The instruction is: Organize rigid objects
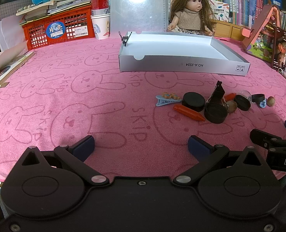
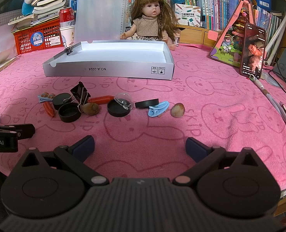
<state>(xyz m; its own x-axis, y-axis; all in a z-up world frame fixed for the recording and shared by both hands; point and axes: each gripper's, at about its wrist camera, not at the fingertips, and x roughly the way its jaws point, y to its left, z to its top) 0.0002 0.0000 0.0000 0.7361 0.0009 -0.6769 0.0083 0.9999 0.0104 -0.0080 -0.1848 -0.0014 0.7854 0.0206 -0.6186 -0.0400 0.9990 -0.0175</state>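
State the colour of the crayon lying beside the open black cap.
Orange-red crayon, clearest in the left wrist view.

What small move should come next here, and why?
Probably the right gripper should move forward to the nut at the right end of the row. Both grippers are open and empty, the grey box holds no loose items yet, and that nut lies apart from the clutter.
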